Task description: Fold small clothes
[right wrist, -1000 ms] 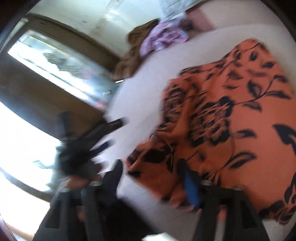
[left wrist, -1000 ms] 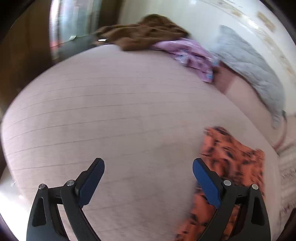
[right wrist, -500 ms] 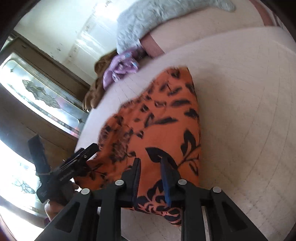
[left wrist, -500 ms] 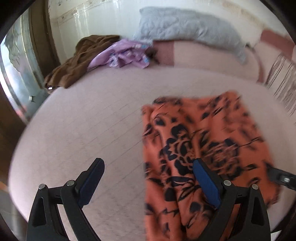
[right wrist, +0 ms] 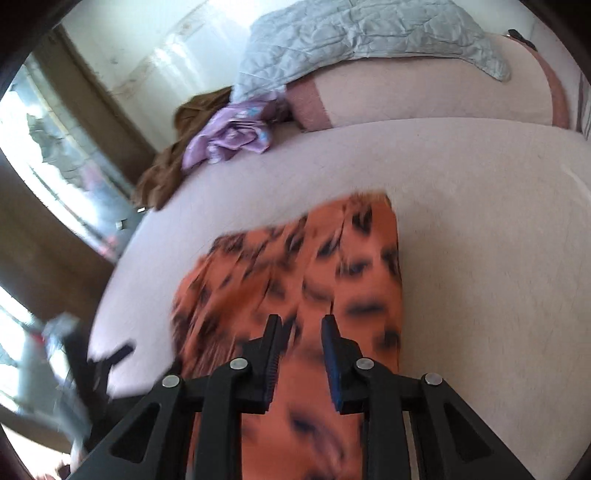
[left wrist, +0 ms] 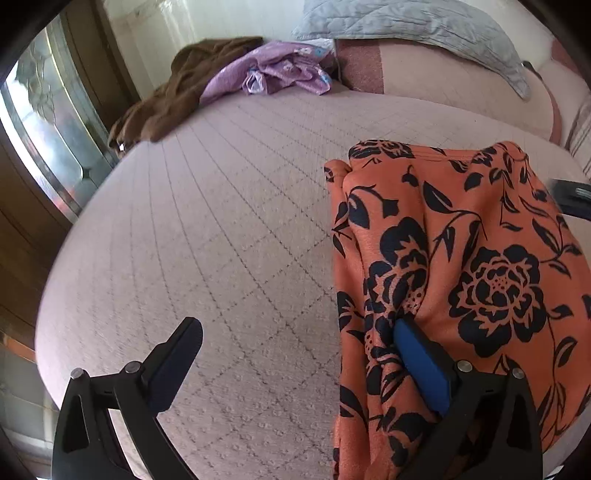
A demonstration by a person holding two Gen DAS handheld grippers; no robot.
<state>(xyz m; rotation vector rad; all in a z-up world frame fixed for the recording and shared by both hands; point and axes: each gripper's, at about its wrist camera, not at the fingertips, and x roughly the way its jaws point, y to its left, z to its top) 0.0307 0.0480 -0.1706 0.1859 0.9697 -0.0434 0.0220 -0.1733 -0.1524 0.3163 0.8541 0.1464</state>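
Note:
An orange garment with black flowers (left wrist: 480,258) lies on the right part of the pink quilted bed cover (left wrist: 221,221). My left gripper (left wrist: 299,347) is wide and its jaws are still opening. Its right finger sits tucked in a fold at the garment's left edge, and its left finger hangs over bare cover. The pads do not press on the cloth. In the right wrist view the garment (right wrist: 295,266) is blurred and runs between the narrow jaws of my right gripper (right wrist: 302,326), which is shut on its near edge. The left gripper (right wrist: 107,362) shows blurred at lower left.
A brown garment (left wrist: 177,96) and a purple one (left wrist: 273,70) are heaped at the bed's far left corner. A grey quilted pillow (left wrist: 406,26) rests on a pink bolster (left wrist: 443,81) at the far end. A wooden door with glass (left wrist: 48,129) stands at the left.
My left gripper swung right to the orange garment and its right finger slid into a fold. My right gripper closed on the garment's near edge and moved with it.

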